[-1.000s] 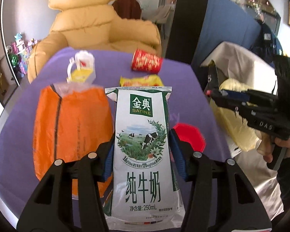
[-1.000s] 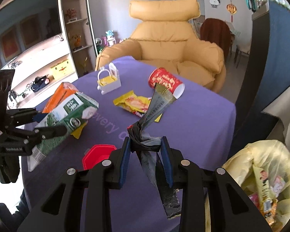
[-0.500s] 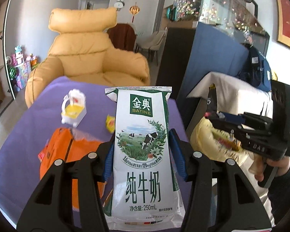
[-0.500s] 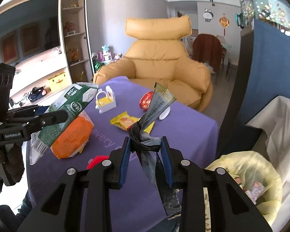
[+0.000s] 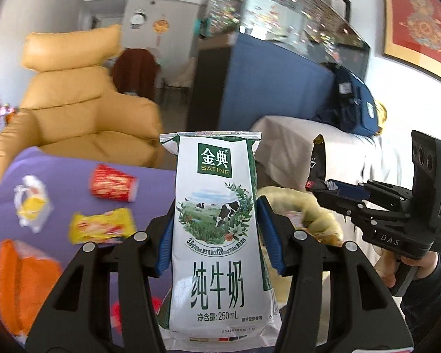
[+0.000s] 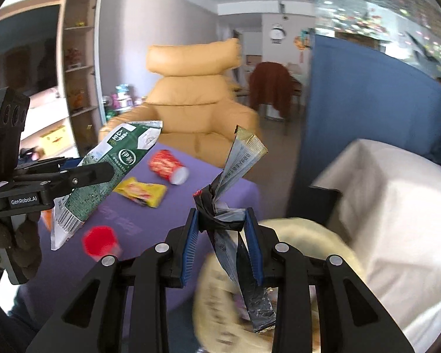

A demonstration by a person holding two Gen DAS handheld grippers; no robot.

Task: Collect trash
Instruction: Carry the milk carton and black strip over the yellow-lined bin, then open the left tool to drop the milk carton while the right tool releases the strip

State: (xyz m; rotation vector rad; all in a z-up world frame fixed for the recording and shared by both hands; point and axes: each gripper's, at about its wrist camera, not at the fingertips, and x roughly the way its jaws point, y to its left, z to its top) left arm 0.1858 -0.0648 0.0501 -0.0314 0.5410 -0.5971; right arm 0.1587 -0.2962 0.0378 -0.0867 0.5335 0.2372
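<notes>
Yellow bag point(image 6: 282, 279) mouth open beside the purple tabletop point(image 6: 176, 203) edge, white-draped block point(image 6: 397, 211) close on the bag's far side, blue partition point(image 6: 367, 103) behind, right hand-held gripper point(image 6: 222, 229) with crumpled wrapper point(image 6: 235, 173) above the bag's rim

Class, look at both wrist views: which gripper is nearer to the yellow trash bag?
Right. The right gripper, shut on a crumpled wrapper, hangs just over the yellow trash bag. The left gripper, holding the milk pouch, sits farther back beside the table.

Your left tool point(image 5: 215, 236) grips the milk pouch point(image 5: 217, 229) upright above the purple desk point(image 5: 73, 182); your right tool point(image 5: 323, 186) pinches a dark wrapper point(image 5: 317, 164).
</notes>
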